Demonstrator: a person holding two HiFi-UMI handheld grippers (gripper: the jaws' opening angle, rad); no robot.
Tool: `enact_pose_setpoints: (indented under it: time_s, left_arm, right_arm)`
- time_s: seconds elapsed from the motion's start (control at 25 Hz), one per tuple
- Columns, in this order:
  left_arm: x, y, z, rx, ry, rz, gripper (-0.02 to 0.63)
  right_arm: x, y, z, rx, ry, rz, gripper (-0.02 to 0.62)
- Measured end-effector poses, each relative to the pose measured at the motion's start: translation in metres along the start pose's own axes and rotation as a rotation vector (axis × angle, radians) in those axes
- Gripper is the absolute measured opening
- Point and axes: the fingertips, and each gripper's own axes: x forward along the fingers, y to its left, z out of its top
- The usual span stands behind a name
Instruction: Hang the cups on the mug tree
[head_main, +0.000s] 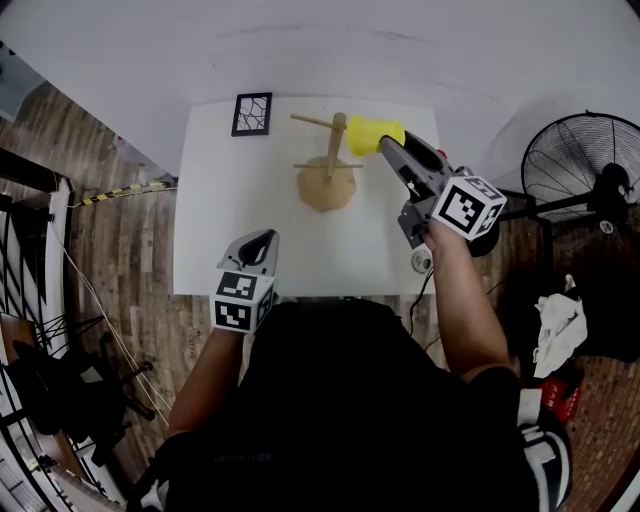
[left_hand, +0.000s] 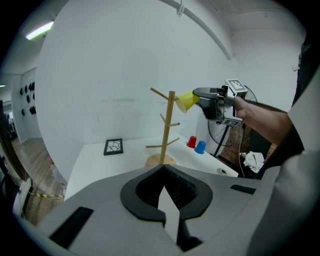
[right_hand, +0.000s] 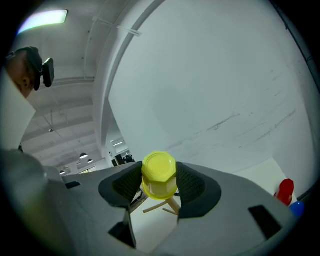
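Observation:
A wooden mug tree (head_main: 331, 160) stands on a round base near the far middle of the white table (head_main: 215, 240). My right gripper (head_main: 386, 144) is shut on a yellow cup (head_main: 374, 134), held in the air right beside the tree's top, its mouth toward the trunk. In the right gripper view the yellow cup (right_hand: 159, 176) sits bottom-out between the pads, with tree pegs (right_hand: 159, 207) showing just below it. My left gripper (head_main: 262, 238) hovers at the table's near edge, shut and holding nothing. A red cup (left_hand: 191, 142) and a blue cup (left_hand: 200, 147) stand upside down right of the tree.
A small black-framed picture (head_main: 252, 114) lies at the table's far left corner. A small white round object (head_main: 422, 262) rests at the near right corner. A black floor fan (head_main: 580, 170) stands to the right of the table. A white wall runs behind.

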Motion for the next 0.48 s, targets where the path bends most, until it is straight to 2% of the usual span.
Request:
enact_pose_setpoints:
  time_s: [0.48]
  left_arm:
    - [0.0005, 0.0004, -0.0052, 0.009, 0.011, -0.012, 0.015]
  right_arm:
    - [0.0036, -0.0020, -0.0097, -0.021, 0.020, -0.033, 0.218]
